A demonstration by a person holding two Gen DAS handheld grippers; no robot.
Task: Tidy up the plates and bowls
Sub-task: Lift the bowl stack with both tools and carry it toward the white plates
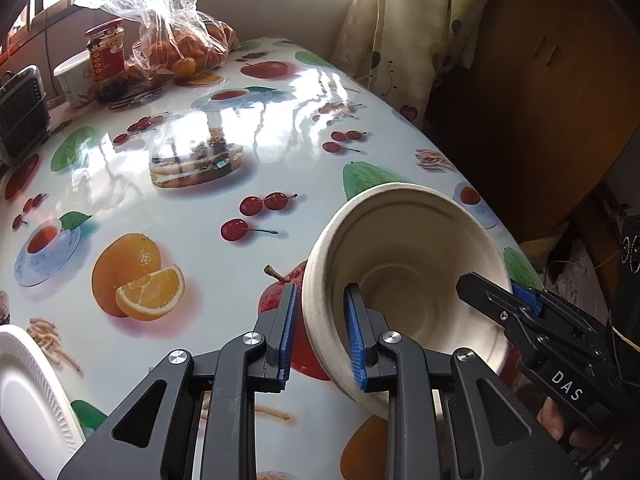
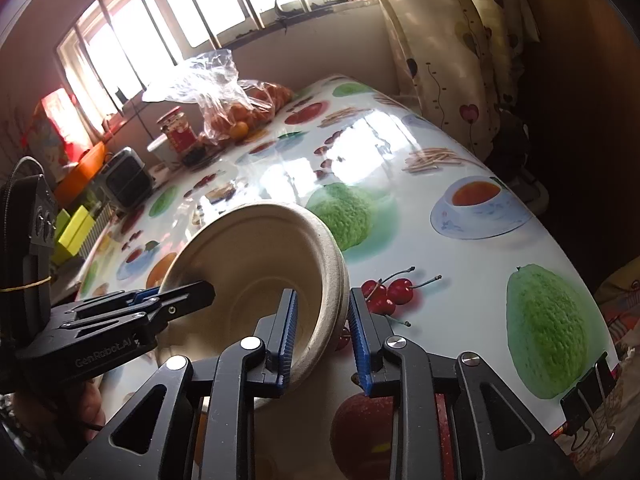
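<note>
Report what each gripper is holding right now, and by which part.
Both hold the same beige paper bowl by its rim: the left gripper on one side, the right gripper on the opposite side, each with one jaw inside and one outside.

Left gripper pinches the near rim of the tilted bowl, right gripper clamps the opposite rim. White plate sits at the table's left edge.
</note>
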